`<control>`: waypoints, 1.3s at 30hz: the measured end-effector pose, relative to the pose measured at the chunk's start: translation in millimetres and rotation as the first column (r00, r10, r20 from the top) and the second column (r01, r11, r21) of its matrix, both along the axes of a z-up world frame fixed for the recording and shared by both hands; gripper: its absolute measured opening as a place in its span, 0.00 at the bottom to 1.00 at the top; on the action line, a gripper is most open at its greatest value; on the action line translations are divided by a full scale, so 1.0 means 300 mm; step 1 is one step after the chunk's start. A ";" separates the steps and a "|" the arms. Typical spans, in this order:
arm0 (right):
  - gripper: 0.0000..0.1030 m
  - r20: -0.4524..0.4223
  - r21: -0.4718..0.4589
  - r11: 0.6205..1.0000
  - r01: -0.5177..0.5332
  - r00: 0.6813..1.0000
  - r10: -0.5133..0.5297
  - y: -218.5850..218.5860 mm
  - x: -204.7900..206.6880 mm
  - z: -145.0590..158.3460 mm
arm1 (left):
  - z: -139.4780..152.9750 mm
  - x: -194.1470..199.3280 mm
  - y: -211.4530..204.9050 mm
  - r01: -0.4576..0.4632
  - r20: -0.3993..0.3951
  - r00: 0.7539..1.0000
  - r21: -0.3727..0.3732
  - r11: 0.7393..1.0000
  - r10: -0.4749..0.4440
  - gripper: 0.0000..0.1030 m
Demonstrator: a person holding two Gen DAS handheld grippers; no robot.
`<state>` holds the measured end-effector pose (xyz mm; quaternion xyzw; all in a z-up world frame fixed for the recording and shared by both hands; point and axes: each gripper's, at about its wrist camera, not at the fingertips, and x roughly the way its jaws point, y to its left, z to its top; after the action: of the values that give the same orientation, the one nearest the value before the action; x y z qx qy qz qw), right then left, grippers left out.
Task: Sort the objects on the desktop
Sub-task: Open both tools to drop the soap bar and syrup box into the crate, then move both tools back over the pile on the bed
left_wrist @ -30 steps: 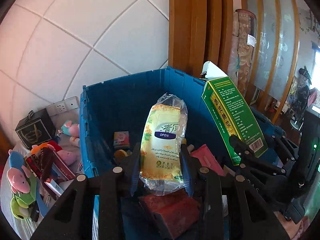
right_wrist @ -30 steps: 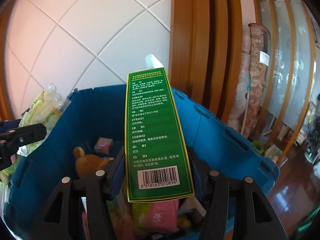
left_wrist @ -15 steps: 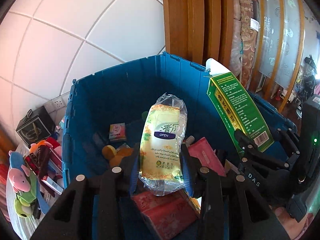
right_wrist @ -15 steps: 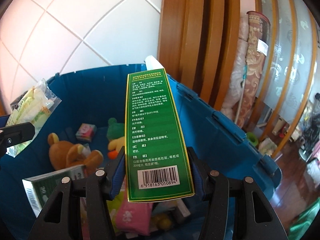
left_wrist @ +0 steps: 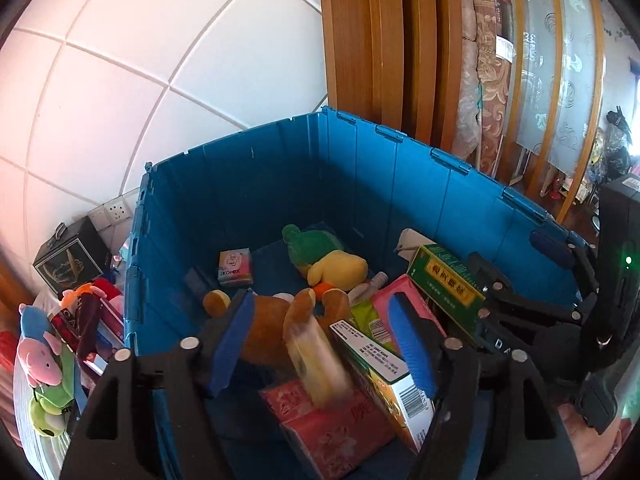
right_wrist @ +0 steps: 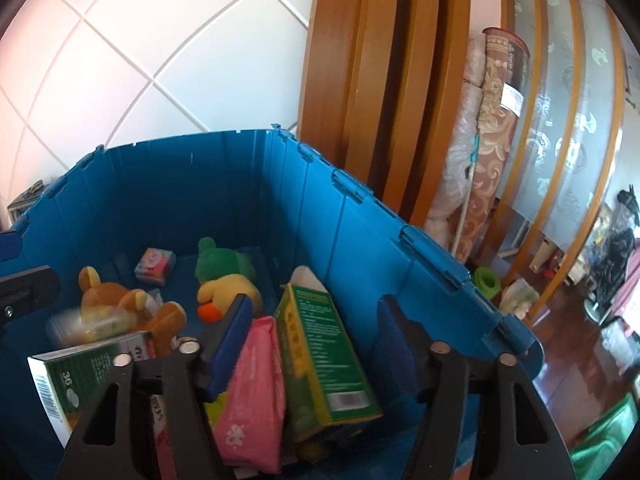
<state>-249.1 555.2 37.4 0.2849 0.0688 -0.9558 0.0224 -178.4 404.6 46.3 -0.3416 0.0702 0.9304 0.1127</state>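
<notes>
Both grippers are over the blue crate (left_wrist: 400,184). My left gripper (left_wrist: 324,344) is open; the yellow tissue pack (left_wrist: 316,364) is a falling blur between its jaws, and shows as a blur in the right wrist view (right_wrist: 92,322). My right gripper (right_wrist: 316,344) is open; the green medicine box (right_wrist: 324,360) lies loose in the crate (right_wrist: 360,240) below it, leaning on a pink pack (right_wrist: 252,392). The green box also shows in the left wrist view (left_wrist: 444,284).
In the crate lie a brown bear (left_wrist: 272,320), a green and yellow duck toy (left_wrist: 328,256), a small Kotex box (left_wrist: 236,268), a white and green box (left_wrist: 384,376) and a red pack (left_wrist: 332,428). Plush toys (left_wrist: 40,364) and a black box (left_wrist: 72,256) sit left of it.
Both grippers have opened. The tissue pack has dropped out of the left one, the green box out of the right one into the crate. Both views have tilted down into the crate.
</notes>
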 end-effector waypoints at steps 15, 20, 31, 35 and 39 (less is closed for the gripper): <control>1.00 -0.033 0.031 0.999 0.041 0.999 -0.040 -0.007 0.009 0.013 | 0.102 0.153 -0.172 0.003 -0.196 0.980 0.111 0.994 0.019 0.75; 1.00 -0.035 0.009 1.000 0.014 0.999 -0.014 -0.057 0.073 0.032 | 0.132 0.203 -0.278 -0.018 -0.250 0.967 0.140 0.990 0.053 0.75; 1.00 -0.193 0.016 0.998 -0.058 0.979 0.060 -0.323 0.312 0.213 | 0.105 0.225 -0.590 -0.078 -0.243 0.963 0.155 0.985 0.115 0.75; 1.00 -0.229 0.008 0.996 -0.083 0.970 0.083 -0.446 0.381 0.254 | 0.079 0.235 -0.707 -0.101 -0.227 0.965 0.151 0.983 0.134 0.75; 1.00 -0.272 -0.031 0.988 -0.154 0.952 0.140 -0.566 0.458 0.297 | 0.042 0.235 -0.829 -0.133 -0.192 0.968 0.150 0.980 0.161 0.75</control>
<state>-111.7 385.4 126.6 0.1461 0.0674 -0.9827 0.0914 -107.8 155.8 58.9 -0.2407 -0.0080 0.9688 0.0586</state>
